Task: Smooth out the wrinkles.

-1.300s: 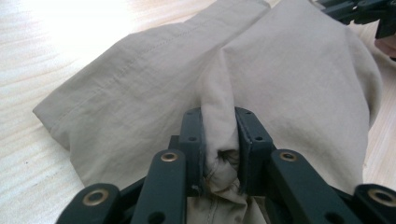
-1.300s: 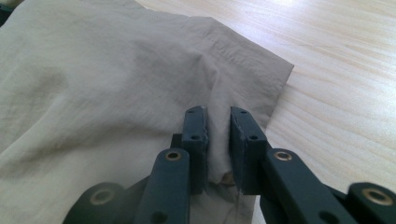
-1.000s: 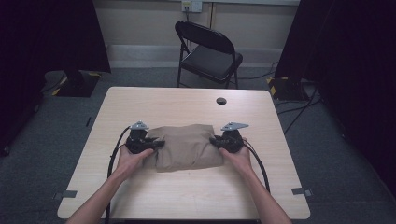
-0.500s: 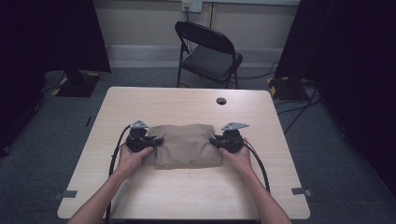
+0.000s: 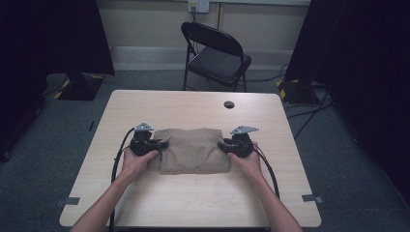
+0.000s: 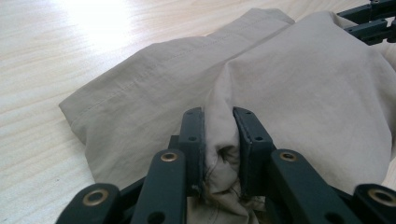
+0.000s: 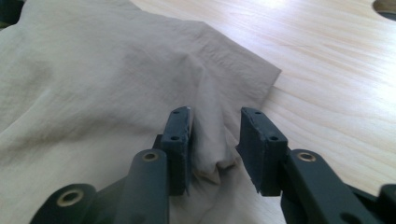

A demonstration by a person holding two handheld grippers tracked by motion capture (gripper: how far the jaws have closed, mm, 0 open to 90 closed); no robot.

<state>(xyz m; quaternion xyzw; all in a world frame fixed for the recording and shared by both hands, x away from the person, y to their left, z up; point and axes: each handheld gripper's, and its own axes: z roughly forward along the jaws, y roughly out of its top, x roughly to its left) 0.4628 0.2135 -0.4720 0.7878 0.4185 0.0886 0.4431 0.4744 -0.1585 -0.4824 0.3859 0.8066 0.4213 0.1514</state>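
The tan cloth (image 5: 194, 150) lies mid-table (image 5: 193, 203) between both grippers. The left gripper (image 6: 219, 140) pinches a fold; the right gripper (image 7: 215, 144) has just been opening, a fold loose between its jaws.

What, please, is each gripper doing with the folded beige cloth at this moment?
Left gripper: shut on a bunched fold of the folded beige cloth.
Right gripper: jaws just opening; a fold lies between them, with a gap at one pad.
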